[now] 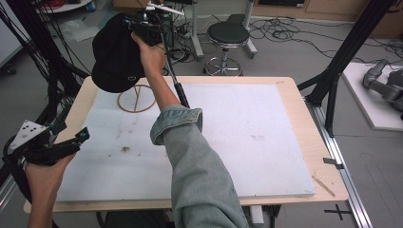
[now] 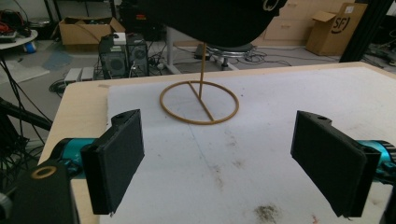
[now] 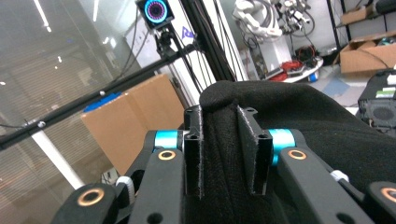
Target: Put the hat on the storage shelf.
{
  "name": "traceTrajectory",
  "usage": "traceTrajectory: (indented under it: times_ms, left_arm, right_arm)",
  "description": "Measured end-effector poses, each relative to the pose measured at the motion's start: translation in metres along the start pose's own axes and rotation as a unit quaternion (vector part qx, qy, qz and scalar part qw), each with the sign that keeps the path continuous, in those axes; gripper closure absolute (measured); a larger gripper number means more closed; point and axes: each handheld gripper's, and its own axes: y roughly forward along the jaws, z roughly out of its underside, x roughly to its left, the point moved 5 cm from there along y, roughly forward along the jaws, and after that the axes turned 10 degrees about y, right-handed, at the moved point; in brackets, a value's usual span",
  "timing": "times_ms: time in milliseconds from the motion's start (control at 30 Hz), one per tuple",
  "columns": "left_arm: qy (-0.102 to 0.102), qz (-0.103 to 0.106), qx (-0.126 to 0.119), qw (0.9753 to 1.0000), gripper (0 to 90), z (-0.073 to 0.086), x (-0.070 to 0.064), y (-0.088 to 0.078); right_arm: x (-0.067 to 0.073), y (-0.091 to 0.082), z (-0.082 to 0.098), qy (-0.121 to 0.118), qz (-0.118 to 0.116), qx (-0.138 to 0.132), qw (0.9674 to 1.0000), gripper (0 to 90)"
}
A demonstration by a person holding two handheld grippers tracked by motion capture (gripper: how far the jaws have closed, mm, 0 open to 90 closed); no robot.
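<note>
A black cap point(image 1: 115, 52) hangs in the air above the table's far left part, over a thin wooden stand with a ring base point(image 1: 137, 99) and an upright rod point(image 2: 202, 70). My right gripper point(image 1: 142, 26) is shut on the cap's fabric point(image 3: 224, 140), pinched between its jaws. The cap's underside point(image 2: 210, 18) hovers just above the rod's top; whether they touch I cannot tell. My left gripper point(image 1: 71, 137) is open at the table's near left edge, its pads point(image 2: 116, 158) wide apart with nothing between them, facing the ring base point(image 2: 199, 102).
A white foam board point(image 1: 237, 133) covers the wooden table point(image 1: 290, 88). A black stool point(image 1: 227, 35) stands behind the far edge. Black frame posts point(image 1: 332, 80) rise at the right and left. Cardboard boxes point(image 2: 86, 30) and cables lie on the floor.
</note>
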Motion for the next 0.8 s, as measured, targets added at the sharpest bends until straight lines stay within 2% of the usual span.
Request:
traceTrajectory:
  times_ms: [33,167,200,367,600,800]
  left_arm:
    - [0.0,0.0,0.0,1.0,17.4,0.0,0.0,0.0]
    - [-0.001,0.0,0.0,1.0,17.4,0.001,0.001,-0.001]
    - [-0.001,0.0,0.0,1.0,17.4,0.001,0.001,-0.002]
    - [0.0,0.0,0.001,1.0,17.4,0.001,0.001,-0.002]
    - [0.001,0.002,0.001,1.0,17.4,0.002,0.0,-0.002]
    - [0.001,0.003,0.003,1.0,17.4,0.002,0.0,-0.001]
  right_arm:
    - [-0.002,0.004,0.005,0.0,0.004,0.008,1.0,74.5]
    - [-0.008,0.009,0.01,0.013,0.005,0.012,0.9998,74.5]
    - [-0.012,0.012,0.014,0.02,0.008,0.018,0.9996,74.5]
    - [-0.02,0.016,0.02,0.029,0.021,0.026,0.999,74.3]
    - [-0.029,0.023,0.029,0.027,0.04,0.038,0.9981,73.8]
    - [-0.038,0.024,0.033,0.041,0.049,0.048,0.9968,71.1]
